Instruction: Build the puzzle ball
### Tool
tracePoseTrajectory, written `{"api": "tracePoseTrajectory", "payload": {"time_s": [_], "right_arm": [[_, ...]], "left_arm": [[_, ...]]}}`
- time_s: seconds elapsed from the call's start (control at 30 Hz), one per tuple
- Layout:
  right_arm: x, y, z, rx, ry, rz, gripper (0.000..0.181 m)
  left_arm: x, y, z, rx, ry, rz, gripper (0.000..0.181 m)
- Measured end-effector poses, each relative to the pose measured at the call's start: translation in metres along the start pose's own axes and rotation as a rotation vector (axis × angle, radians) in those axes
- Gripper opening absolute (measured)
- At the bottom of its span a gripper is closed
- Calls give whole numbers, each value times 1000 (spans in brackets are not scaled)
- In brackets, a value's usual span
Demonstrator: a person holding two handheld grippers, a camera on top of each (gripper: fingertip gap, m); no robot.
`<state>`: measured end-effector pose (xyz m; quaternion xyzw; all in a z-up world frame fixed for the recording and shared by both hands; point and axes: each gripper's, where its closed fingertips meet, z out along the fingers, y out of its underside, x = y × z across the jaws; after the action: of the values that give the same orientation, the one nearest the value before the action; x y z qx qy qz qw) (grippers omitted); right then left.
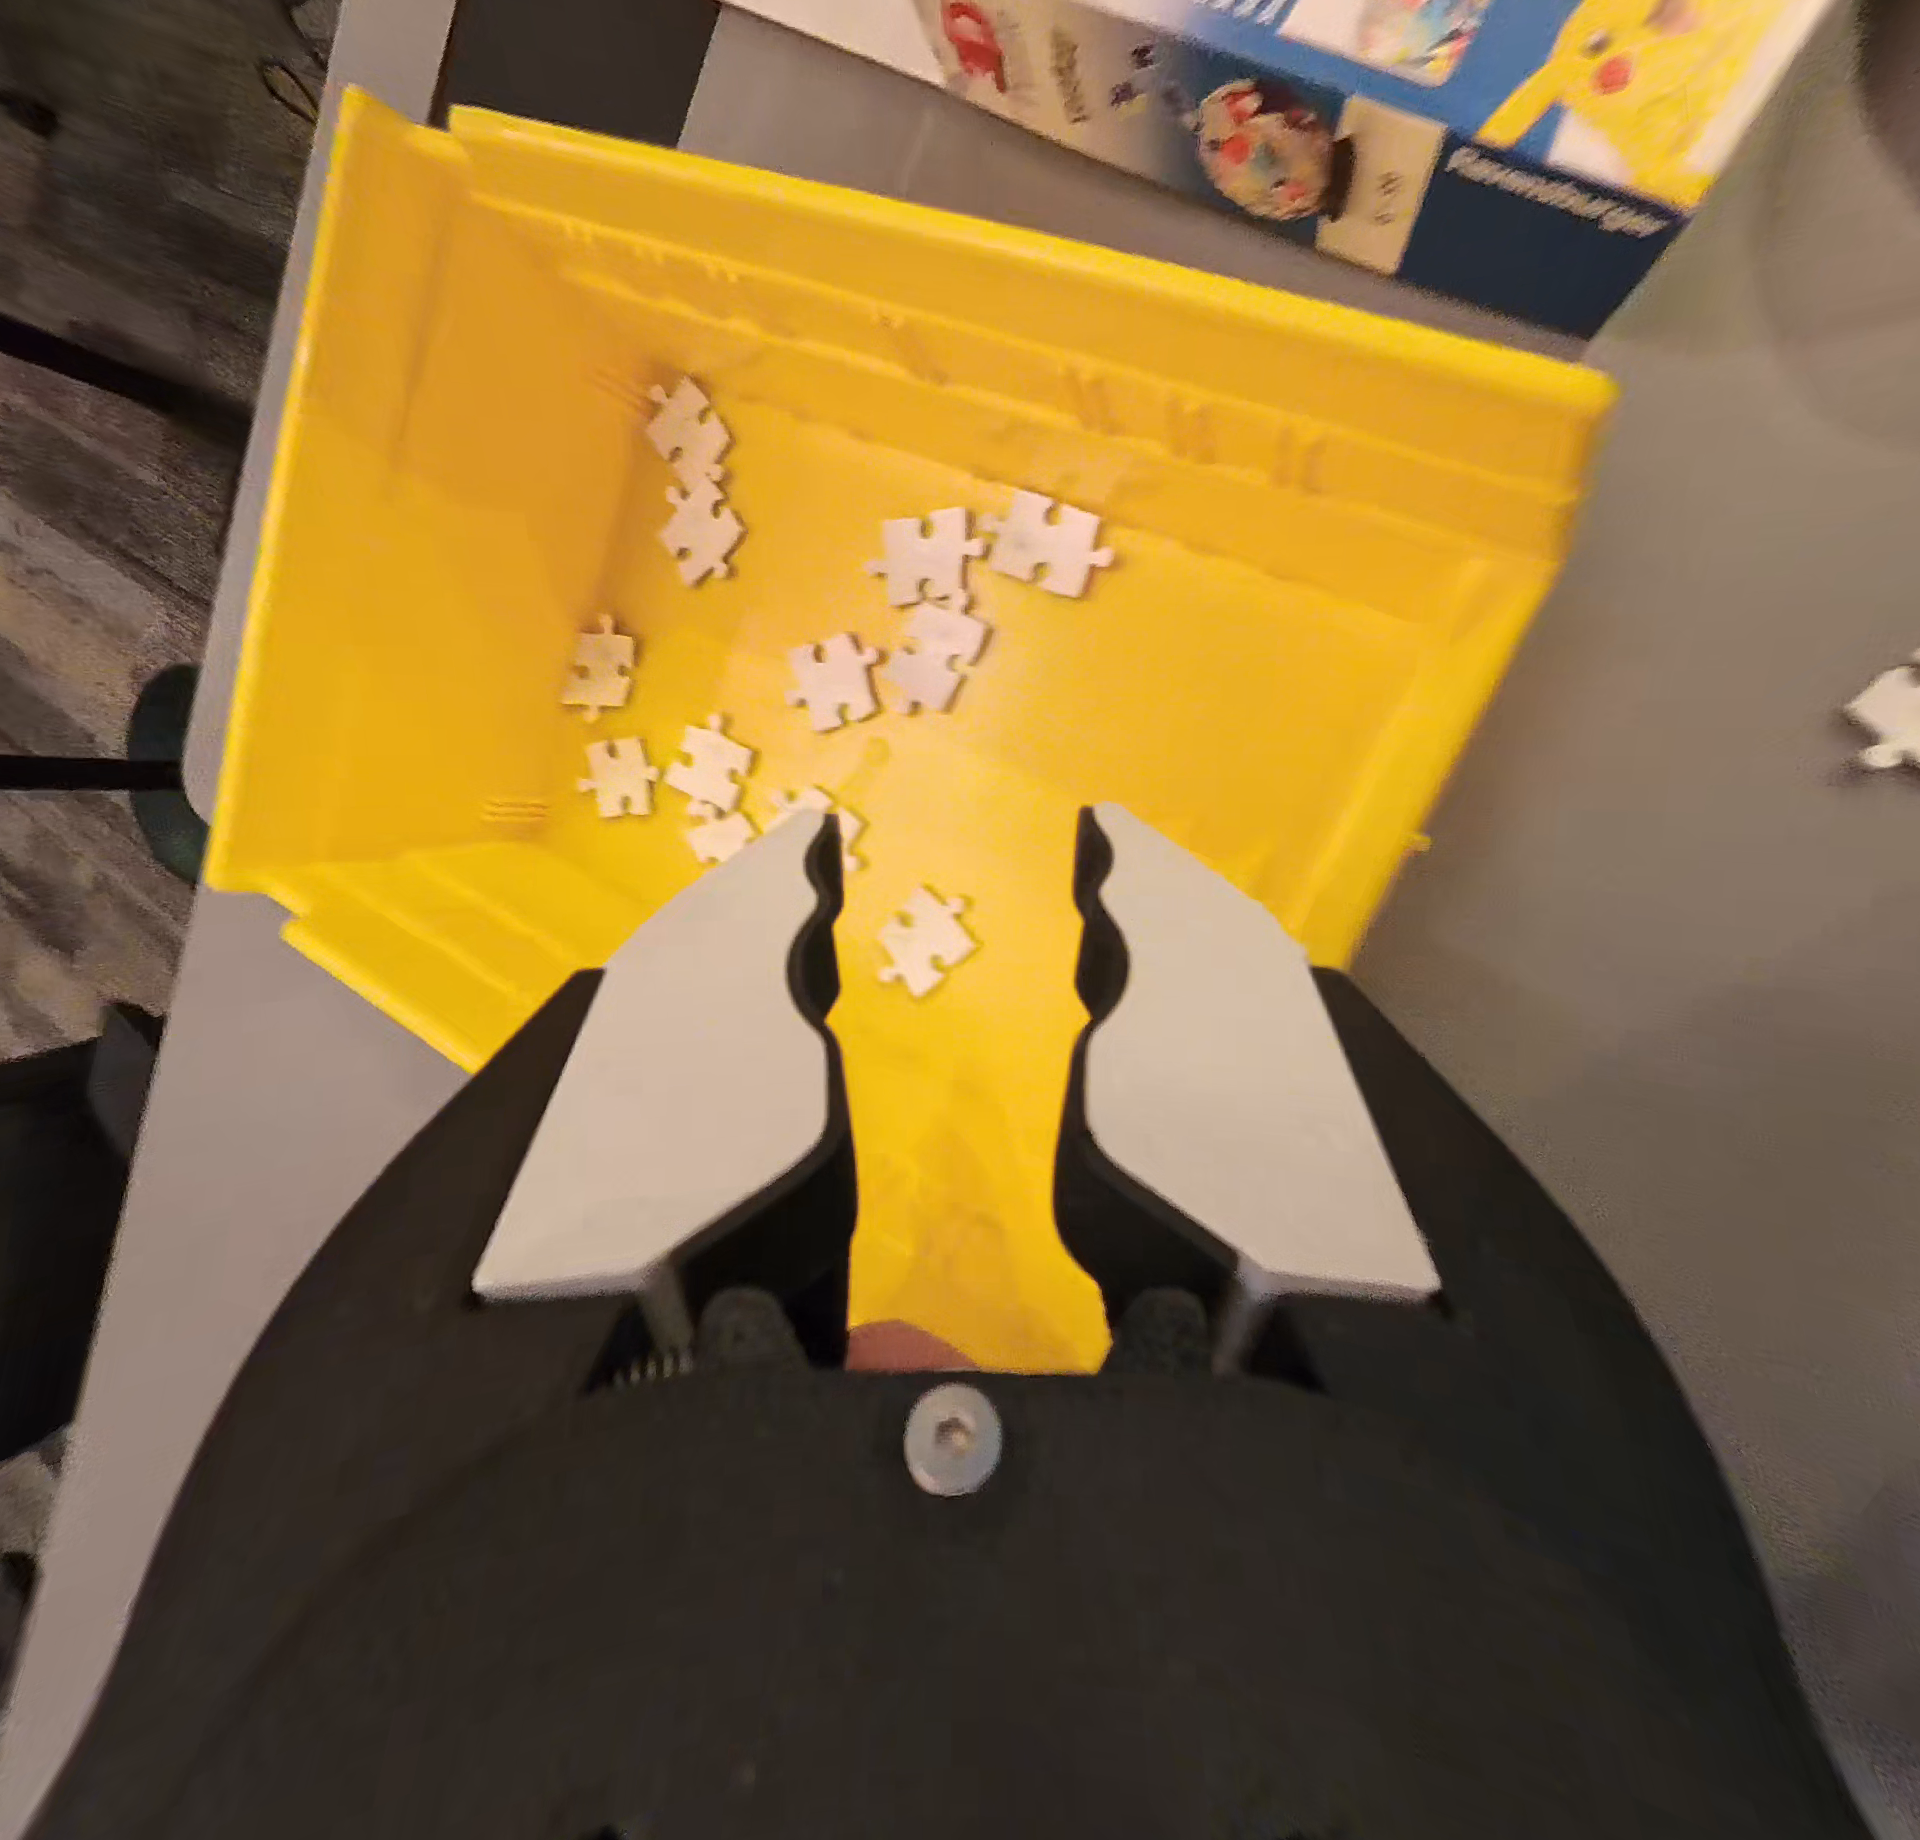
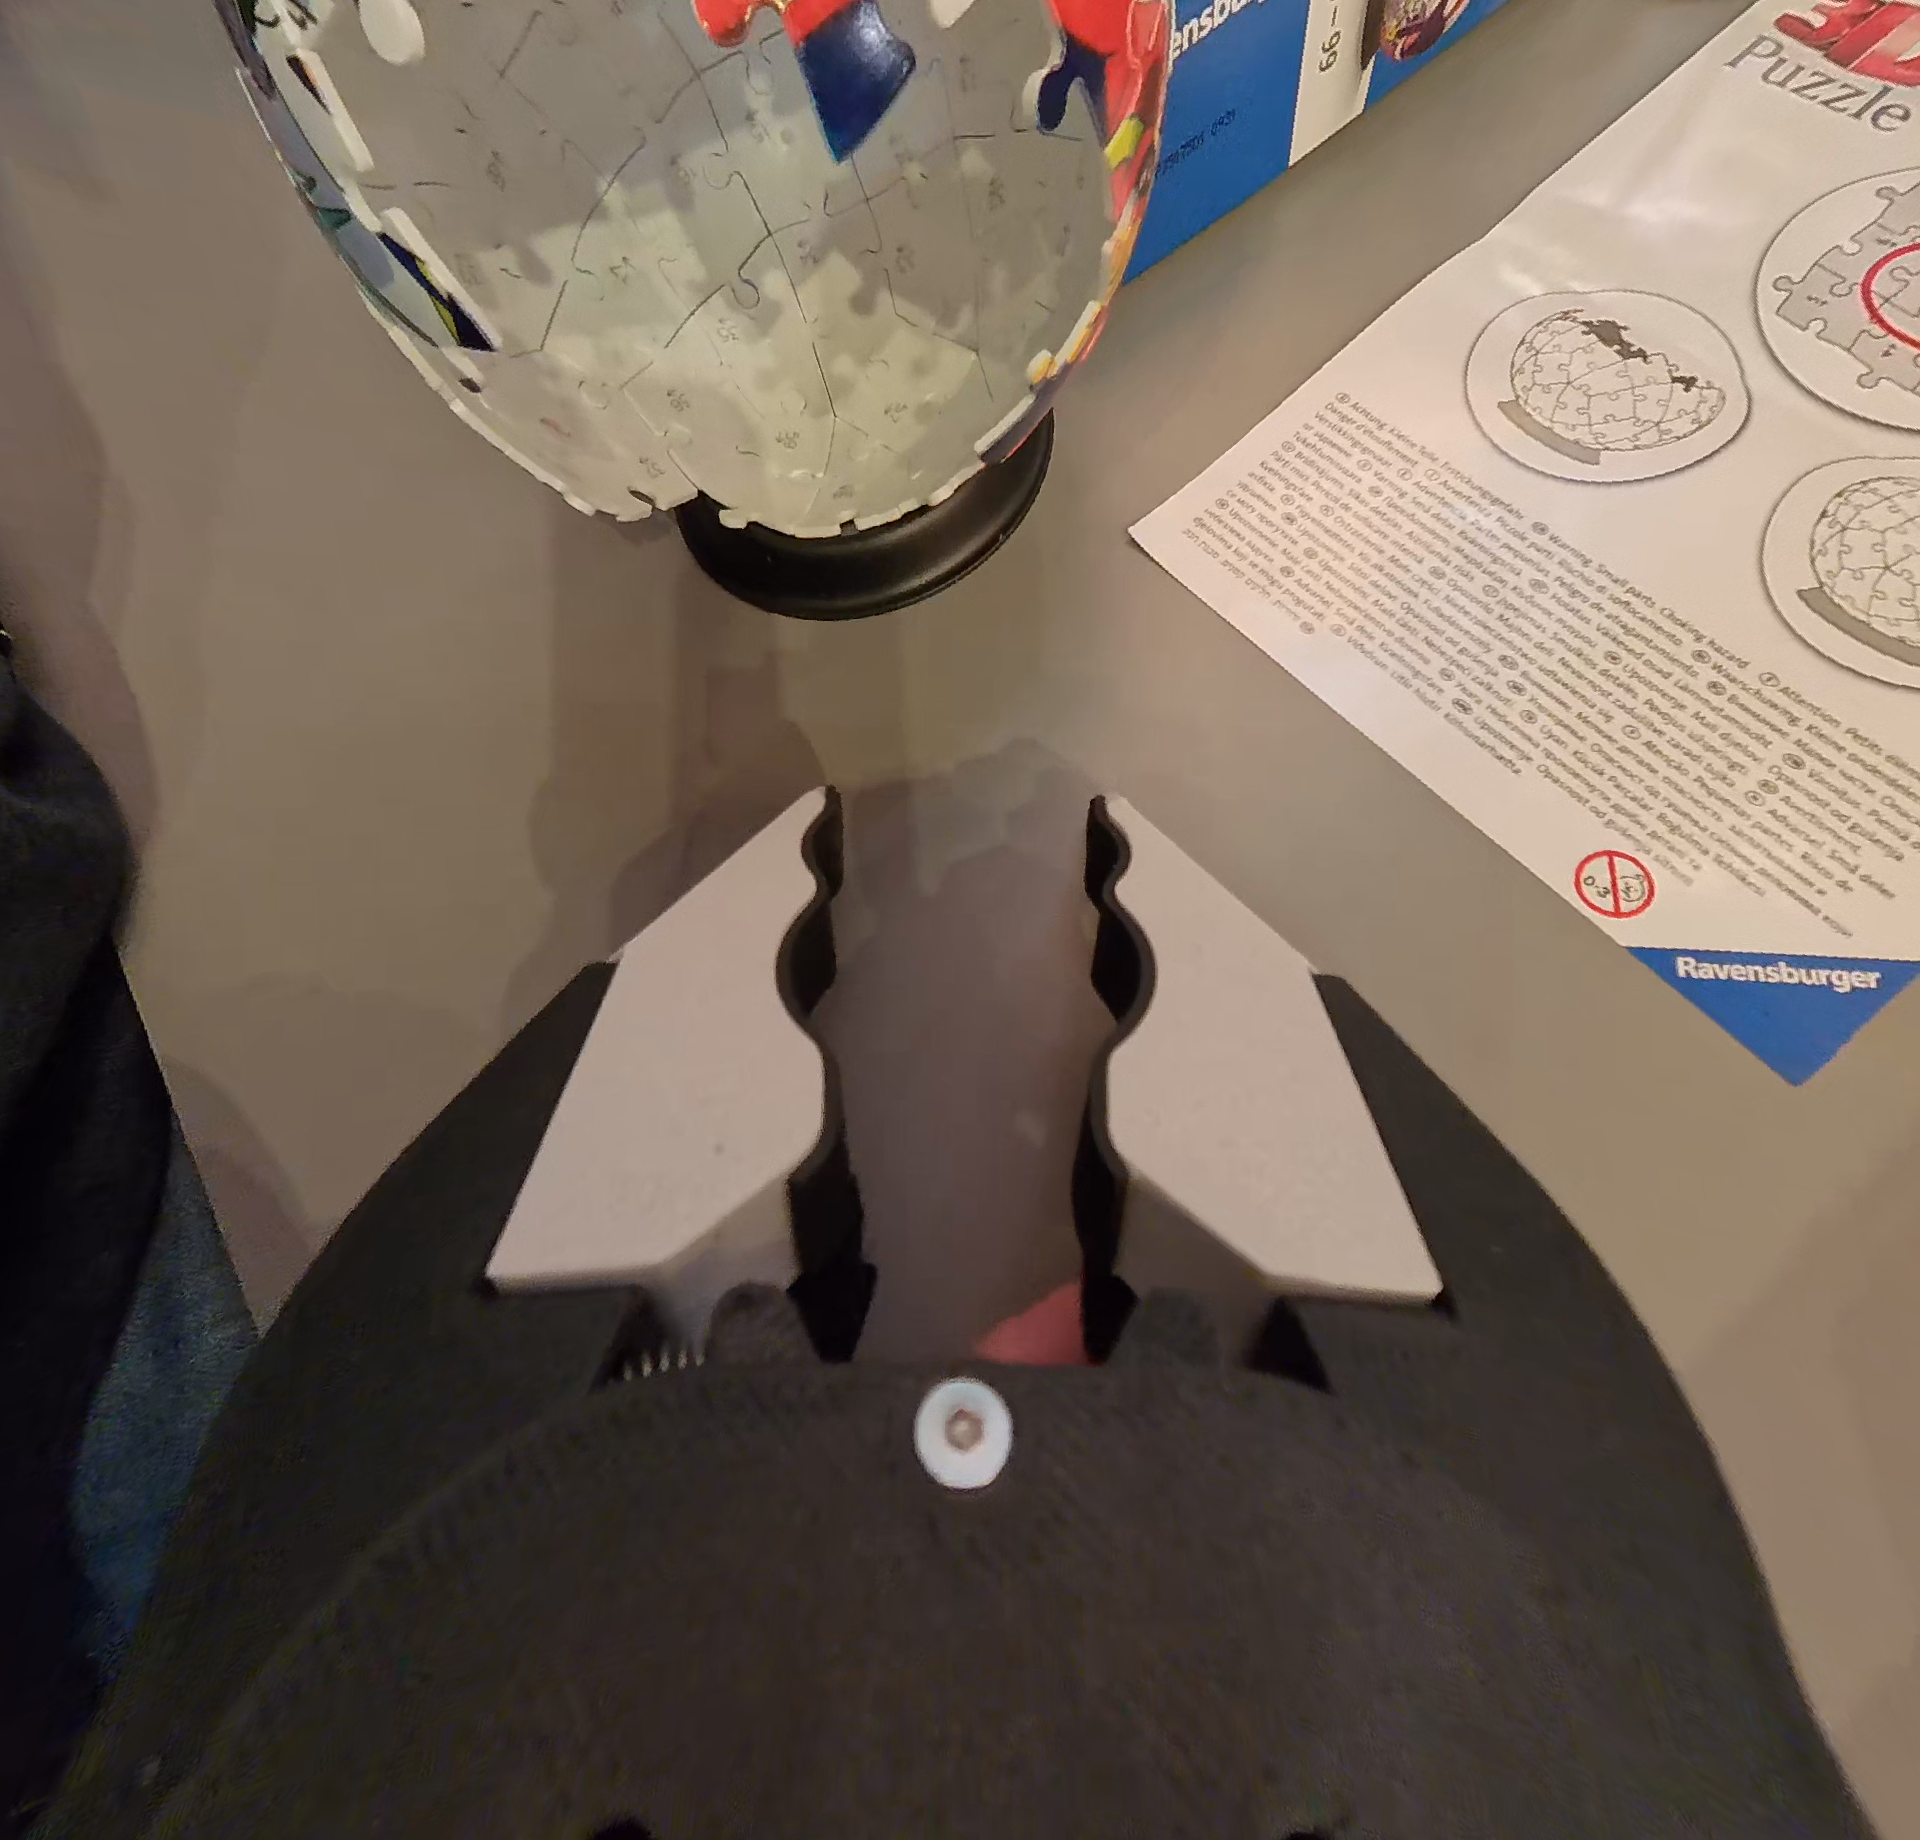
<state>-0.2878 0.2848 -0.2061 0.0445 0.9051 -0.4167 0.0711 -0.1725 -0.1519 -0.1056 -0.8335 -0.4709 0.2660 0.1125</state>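
In the left wrist view a yellow bin (image 1: pixel 1351 668) on the grey table holds several loose puzzle pieces lying pale side up. My left gripper (image 1: pixel 956 834) is open and empty, hovering over the bin's near side, with one piece (image 1: pixel 927 940) lying between its fingers below. In the right wrist view the partly built puzzle ball (image 2: pixel 665 263) stands on a black ring stand (image 2: pixel 873 554); its open side shows the pale inner faces. My right gripper (image 2: pixel 961 814) is open and empty, a short way in front of the stand.
The puzzle box (image 1: pixel 1351 76) lies behind the bin and also shows in the right wrist view (image 2: pixel 1247 55). A printed instruction sheet (image 2: pixel 1558 595) lies right of the ball. One loose piece (image 1: pixel 1886 720) lies on the table right of the bin. The table's left edge (image 1: pixel 208 751) runs beside the bin. The left gripper's tips are roughly 45 cm from the right gripper's.
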Motion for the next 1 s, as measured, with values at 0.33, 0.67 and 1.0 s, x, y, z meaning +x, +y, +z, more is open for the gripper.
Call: {"api": "tracePoseTrajectory", "payload": {"time_s": [0.33,0.67,1.0], "right_arm": [[4,0,1,-4,4,34,41],[7,-1,1,0,-2,62,37],[8,-1,1,2,-3,71,36]], "left_arm": [[-26,-7,62,-129,186,238,36],[-2,9,118,-269,354,363,40],[2,12,125,-283,399,317,24]]}}
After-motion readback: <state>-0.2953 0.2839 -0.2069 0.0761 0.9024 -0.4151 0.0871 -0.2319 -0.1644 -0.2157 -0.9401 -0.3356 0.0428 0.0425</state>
